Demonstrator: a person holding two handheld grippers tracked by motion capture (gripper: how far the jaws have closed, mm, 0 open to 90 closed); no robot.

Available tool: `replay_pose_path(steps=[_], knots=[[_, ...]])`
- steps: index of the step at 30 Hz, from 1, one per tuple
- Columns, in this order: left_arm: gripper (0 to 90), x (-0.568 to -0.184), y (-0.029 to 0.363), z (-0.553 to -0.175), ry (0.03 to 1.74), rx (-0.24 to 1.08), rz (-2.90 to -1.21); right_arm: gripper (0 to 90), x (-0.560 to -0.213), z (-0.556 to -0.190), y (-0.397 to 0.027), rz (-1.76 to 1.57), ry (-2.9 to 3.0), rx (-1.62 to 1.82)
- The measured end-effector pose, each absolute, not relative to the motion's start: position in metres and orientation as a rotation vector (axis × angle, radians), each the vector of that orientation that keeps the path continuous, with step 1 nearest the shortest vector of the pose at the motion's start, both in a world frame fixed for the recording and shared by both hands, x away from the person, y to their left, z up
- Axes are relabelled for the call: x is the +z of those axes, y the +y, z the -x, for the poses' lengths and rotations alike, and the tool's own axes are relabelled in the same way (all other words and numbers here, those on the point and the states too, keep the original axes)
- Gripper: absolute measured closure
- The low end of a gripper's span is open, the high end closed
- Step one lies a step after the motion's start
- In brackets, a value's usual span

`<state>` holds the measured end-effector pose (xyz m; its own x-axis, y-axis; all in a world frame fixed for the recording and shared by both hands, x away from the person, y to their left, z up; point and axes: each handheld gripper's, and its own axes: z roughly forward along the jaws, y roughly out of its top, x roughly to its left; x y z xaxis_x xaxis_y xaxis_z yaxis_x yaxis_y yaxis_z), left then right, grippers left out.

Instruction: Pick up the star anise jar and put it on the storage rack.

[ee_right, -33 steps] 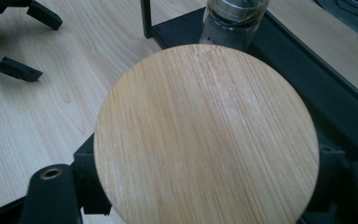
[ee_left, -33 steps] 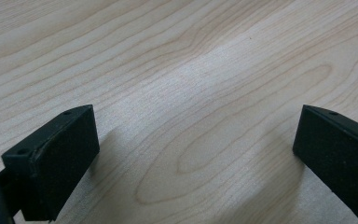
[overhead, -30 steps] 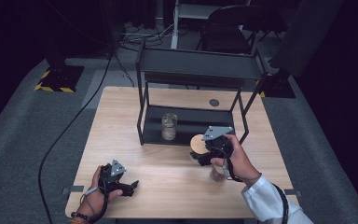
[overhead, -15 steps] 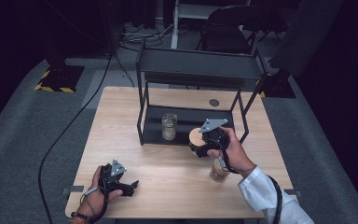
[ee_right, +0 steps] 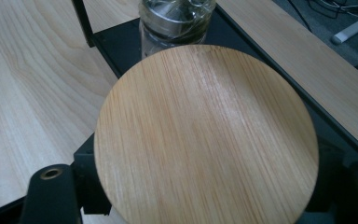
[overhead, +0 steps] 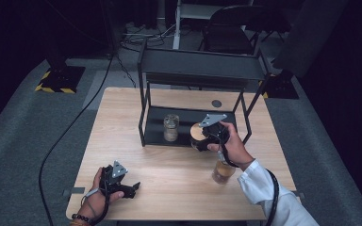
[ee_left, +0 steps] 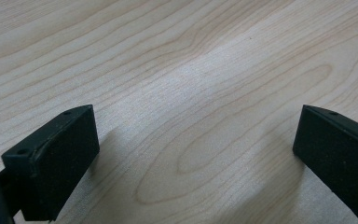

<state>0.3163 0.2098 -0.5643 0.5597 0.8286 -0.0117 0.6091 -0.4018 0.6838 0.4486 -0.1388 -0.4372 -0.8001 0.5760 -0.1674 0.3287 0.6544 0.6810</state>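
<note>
At the near edge of the wooden table point(overhead: 169, 165) the left gripper point(overhead: 131, 187) rests low at about seven o'clock from the table's middle, its two black jaws spread wide apart with bare wood grain between them in the left gripper view and nothing held. The right gripper point(overhead: 199, 140) is up at about two o'clock from there, at the front edge of the black metal rack point(overhead: 202, 70) that stands on the far half of the table. Its jaws are drawn in on a jar, and the jar's round bamboo lid point(ee_right: 205, 140) faces the right gripper view square on, covering most of what lies between the jaws. Seen from above, that lid point(overhead: 197, 132) sits just at the lip of the rack's lower shelf point(overhead: 153, 128). Just beyond it, at about eleven o'clock from the held jar, a clear glass jar point(overhead: 171, 127) without a lid stands upright on that lower shelf, near but apart from the gripper. A third jar with amber contents point(overhead: 223, 172) stands on the table under the person's right wrist, at about five o'clock from the right gripper. A small dark round hole point(overhead: 216, 103) shows in the tabletop behind the rack.
</note>
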Motion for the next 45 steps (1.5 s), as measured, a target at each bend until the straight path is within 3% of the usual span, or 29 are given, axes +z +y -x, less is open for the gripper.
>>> replay_pose_path(steps=[45], knots=[[0.0, -0.564, 0.210, -0.317, 1.143, 0.438, -2.150, 24.6, -0.483, -0.498, -0.126, -0.827, 2.542, 0.882]])
